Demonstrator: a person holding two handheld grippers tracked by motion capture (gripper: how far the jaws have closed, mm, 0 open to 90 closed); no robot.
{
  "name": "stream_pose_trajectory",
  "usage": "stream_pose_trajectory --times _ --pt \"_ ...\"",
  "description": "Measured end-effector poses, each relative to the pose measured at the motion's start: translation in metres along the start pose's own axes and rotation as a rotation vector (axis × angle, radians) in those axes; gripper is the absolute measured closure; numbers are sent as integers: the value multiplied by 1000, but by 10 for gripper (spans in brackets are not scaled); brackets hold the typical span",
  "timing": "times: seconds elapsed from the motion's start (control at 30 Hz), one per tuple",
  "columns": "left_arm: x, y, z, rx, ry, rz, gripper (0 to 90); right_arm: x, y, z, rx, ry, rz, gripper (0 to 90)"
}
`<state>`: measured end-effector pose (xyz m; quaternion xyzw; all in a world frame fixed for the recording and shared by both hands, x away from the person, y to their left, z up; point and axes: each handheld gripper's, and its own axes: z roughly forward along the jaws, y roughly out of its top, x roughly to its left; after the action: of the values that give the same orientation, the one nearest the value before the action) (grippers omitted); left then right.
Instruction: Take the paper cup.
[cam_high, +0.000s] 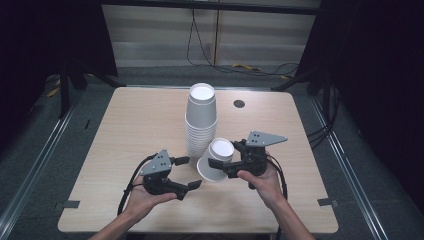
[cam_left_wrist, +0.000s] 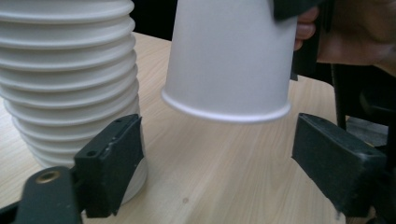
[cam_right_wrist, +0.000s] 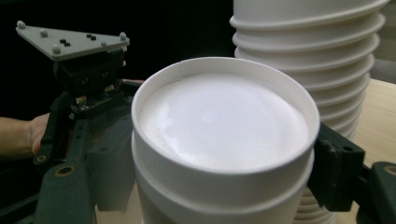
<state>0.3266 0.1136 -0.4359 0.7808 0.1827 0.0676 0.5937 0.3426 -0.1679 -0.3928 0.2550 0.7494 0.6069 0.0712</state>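
White upside-down cup (cam_right_wrist: 219, 135) clamped in right gripper (cam_high: 222, 165); left gripper (cam_left_wrist: 217, 168) released, its view under the cup's raised rim.

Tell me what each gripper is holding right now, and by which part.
The right gripper clamps an upside-down paper cup by its side wall, near the base. The left gripper holds nothing; its jaws stand open.

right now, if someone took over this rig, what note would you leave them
Right claw: shut on an upside-down paper cup, held just above the table; a second rim under its base suggests two nested cups.
Left claw: open, holding nothing, jaws either side of the space below the held cup, beside the cup stack.
Done: cup lifted off and held apart from the stack.
Left: probably set it down on the table or separate the nested cups, then go on with the stack.
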Motion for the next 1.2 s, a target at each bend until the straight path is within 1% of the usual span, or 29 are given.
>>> stream_pose_trajectory --times 0.03,0.07,0.1,0.13,0.17,0.2,0.27,0.33,0.37,0.43,0.47,0.57,0.6,0.67,0.73,0.77,0.87,0.9,0.97,1.2 --pt "-1 -1 0 -9 2 0 155 1 -2 1 0 13 1 224" --pt "0 -3 0 -5 -2 -2 154 1 -4 3 7 22 3 223" --pt "0 -3 0 -5 -2 -2 154 1 -4 3 7 22 3 223" --pt "0 -4 1 2 -9 -7 154 1 -8 7 18 27 13 224" --pt "-1 -7 3 21 -7 -7 155 1 -10 8 22 31 20 224" --pt "-1 -8 4 22 -17 -8 154 0 -13 10 31 34 31 224" --pt "-1 -9 4 25 -23 -7 154 0 -15 12 35 35 31 224" --pt "-1 -10 5 33 -30 -3 154 1 -18 16 47 47 39 224" --pt "-1 -10 5 33 -30 -3 154 2 -18 18 47 46 34 224" --pt "0 -10 5 33 -31 -3 154 3 -19 19 48 55 40 224" --pt "0 -9 5 35 -37 -17 154 4 -20 21 44 66 46 224" --pt "0 -9 6 33 -36 -21 154 5 -21 22 47 74 52 224" --pt "-1 -10 7 40 -46 -19 154 6 -21 24 43 83 58 224" --pt "-2 -11 9 43 -58 -22 152 9 -21 26 46 90 50 224" --pt "-3 -12 10 49 -62 -17 145 10 -21 27 46 92 46 224" --pt "-3 -12 11 55 -65 -7 132 12 -21 29 47 106 51 224" --pt "-3 -14 12 65 -63 -10 103 13 -22 32 44 115 53 224" --pt "-4 -15 14 63 -66 -23 98 14 -23 33 46 118 54 224" --pt "-4 -16 15 67 -65 -25 92 15 -23 35 52 119 49 224" --pt "-5 -16 15 65 -67 -23 81 19 -26 39 47 135 57 224"
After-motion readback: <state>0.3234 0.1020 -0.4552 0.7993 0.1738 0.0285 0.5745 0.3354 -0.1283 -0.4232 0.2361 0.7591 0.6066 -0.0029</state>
